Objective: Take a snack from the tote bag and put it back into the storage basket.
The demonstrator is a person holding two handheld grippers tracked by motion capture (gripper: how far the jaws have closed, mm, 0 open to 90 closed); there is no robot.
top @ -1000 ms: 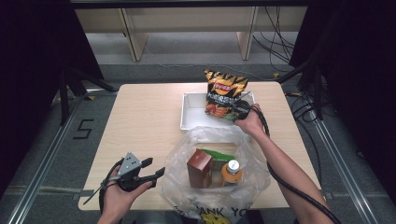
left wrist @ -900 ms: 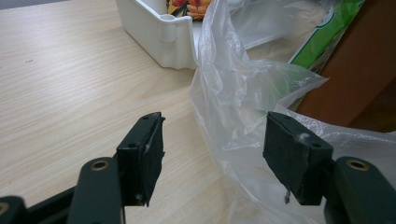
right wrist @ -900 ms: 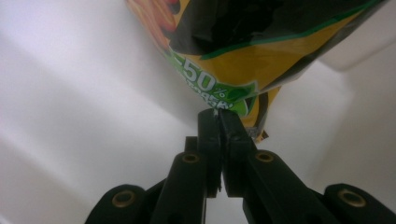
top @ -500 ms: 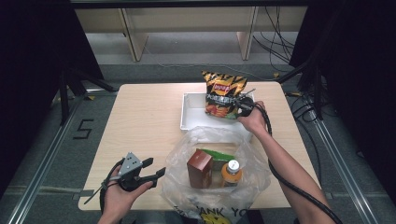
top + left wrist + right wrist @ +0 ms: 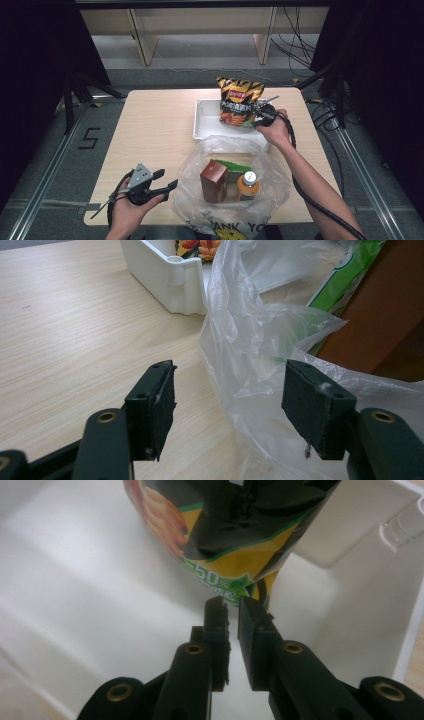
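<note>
**Chip bag held upright in the white bin**

The chip bag [image 5: 239, 101], black and orange with a red round logo near its top, stands upright in the white bin [image 5: 205, 122], its top rising above the bin's far wall. The logo's lettering is too small to read from the high view. In the right gripper view the bag's lower edge [image 5: 235, 575] carries a green band with "50" and a percent sign printed in white; the rest of that line is cut off. The right claw [image 5: 232, 612] pinches that bottom corner, its jaws nearly together with only the thin bag seam between them, just above the bin's floor. In the high view the right claw [image 5: 262, 114] sits at the bag's right side, over the bin.

Just in front of the bin lies a clear plastic bag [image 5: 231, 200] with its mouth wide open, its rim touching the bin's near wall. Dark letters "ANK YO" show on its near edge. Inside it stand a brown carton [image 5: 213, 181], an orange bottle with a white cap [image 5: 248, 185] and a green packet [image 5: 231, 166].

The left claw [image 5: 167, 184] rests on the surface left of the plastic bag, well apart from the bin. Its jaws stand wide apart and grip nothing, with the bag's crumpled rim [image 5: 250, 360] lying between them.
</note>
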